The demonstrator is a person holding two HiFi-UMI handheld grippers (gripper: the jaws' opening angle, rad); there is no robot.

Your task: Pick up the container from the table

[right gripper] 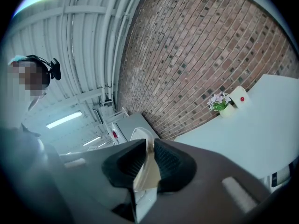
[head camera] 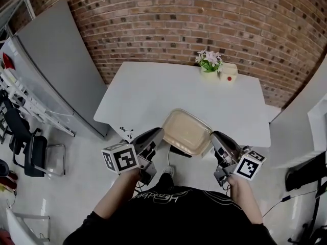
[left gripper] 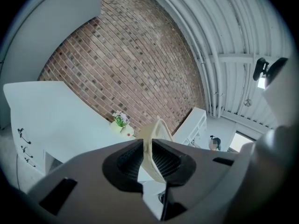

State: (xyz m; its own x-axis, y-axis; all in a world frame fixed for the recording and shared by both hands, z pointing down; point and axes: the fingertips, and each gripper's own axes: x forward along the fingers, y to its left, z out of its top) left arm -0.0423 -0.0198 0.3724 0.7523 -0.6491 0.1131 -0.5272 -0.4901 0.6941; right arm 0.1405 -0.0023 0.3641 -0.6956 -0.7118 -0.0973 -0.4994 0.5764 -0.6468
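Observation:
A shallow beige container (head camera: pixel 187 131) hangs in the air in front of the white table's (head camera: pixel 153 93) near edge, carried between both grippers. My left gripper (head camera: pixel 161 135) is shut on its left rim, and the thin beige rim (left gripper: pixel 153 148) shows edge-on between the ribbed pads. On the opposite side my right gripper (head camera: pixel 213 138) is shut on the right rim, where the beige edge (right gripper: pixel 148 169) stands pinched between its pads. In the head view the container sits tilted, its open side facing up.
A pot of pale flowers (head camera: pixel 209 62) and a small cream box with a red dot (head camera: pixel 229 71) stand at the table's far edge by the brick wall. A grey panel (head camera: pixel 56 60) leans at the left. Chairs (head camera: pixel 30 149) and a rack fill the left side.

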